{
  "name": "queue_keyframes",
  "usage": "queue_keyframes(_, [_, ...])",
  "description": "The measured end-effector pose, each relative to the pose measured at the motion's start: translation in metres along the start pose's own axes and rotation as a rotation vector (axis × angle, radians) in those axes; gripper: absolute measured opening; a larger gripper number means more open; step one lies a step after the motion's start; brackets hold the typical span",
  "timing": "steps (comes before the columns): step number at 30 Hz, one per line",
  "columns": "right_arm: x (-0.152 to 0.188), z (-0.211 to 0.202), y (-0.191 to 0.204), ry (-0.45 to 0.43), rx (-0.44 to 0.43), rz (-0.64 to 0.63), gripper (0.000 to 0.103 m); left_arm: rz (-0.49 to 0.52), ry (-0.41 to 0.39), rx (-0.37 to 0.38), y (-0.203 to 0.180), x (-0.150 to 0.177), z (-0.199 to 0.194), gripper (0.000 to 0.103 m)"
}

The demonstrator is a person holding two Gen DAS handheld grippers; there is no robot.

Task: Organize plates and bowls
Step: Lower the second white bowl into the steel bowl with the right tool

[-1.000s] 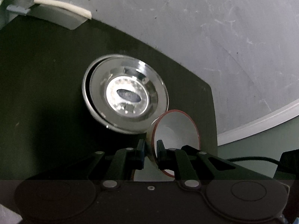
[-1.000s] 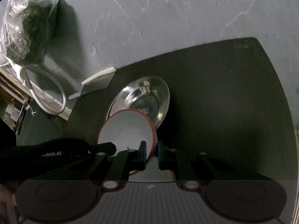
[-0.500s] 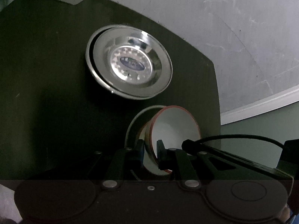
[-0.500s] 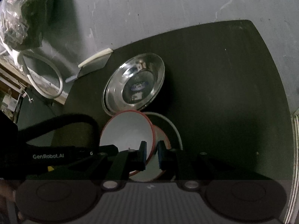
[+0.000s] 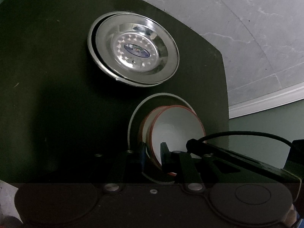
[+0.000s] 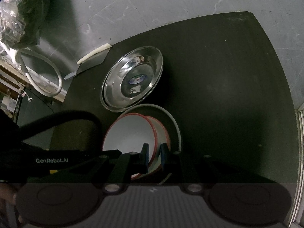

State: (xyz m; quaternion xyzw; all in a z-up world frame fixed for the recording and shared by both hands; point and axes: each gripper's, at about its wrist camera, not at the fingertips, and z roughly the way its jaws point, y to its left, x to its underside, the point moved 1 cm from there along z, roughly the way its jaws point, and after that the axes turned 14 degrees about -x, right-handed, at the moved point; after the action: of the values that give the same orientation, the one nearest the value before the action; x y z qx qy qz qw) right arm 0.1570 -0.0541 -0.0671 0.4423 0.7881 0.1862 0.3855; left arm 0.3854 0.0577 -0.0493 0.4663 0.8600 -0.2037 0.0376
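Both grippers hold one white bowl with a red rim (image 5: 176,131) (image 6: 129,133) by opposite sides of that rim. My left gripper (image 5: 153,153) is shut on its left edge. My right gripper (image 6: 154,156) is shut on its right edge. The bowl is nested in a second red-rimmed bowl (image 5: 144,125) (image 6: 163,131), slightly off centre. That second bowl stands in a dark dish with a grey rim (image 5: 133,117) (image 6: 177,127). Beyond them lie two stacked steel plates (image 5: 133,51) (image 6: 133,79) with a blue sticker in the middle.
Everything rests on a dark mat (image 6: 218,76) over a grey marble counter (image 5: 247,28). A scraper with a cream handle (image 6: 93,57), a white hose loop (image 6: 57,76) and a plastic bag (image 6: 20,17) lie at the far left. The mat's right part is bare.
Both grippers carried the red-rimmed bowl back from over the steel plates and down into the second red-rimmed bowl in the grey-rimmed dish. The steel plates stayed in place.
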Motion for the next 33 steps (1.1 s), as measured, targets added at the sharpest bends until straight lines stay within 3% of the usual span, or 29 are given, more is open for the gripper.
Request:
queue_keyframes(24, [-0.001, -0.001, -0.004, -0.009, -0.017, 0.007, 0.022, -0.01, 0.005, -0.013, 0.001, -0.001, 0.0, 0.019])
queue_keyframes(28, [-0.001, -0.002, 0.0, -0.013, -0.013, -0.004, 0.027, -0.007, -0.014, -0.008, 0.001, 0.0, -0.004, 0.028])
queue_keyframes(30, [-0.001, -0.004, 0.001, -0.017, -0.003, -0.014, 0.038, -0.004, -0.029, -0.004, 0.001, 0.0, -0.007, 0.032])
queue_keyframes(33, [-0.002, -0.008, 0.002, -0.025, -0.004, -0.018, 0.039, -0.004, -0.049, 0.005, 0.002, -0.001, -0.012, 0.037])
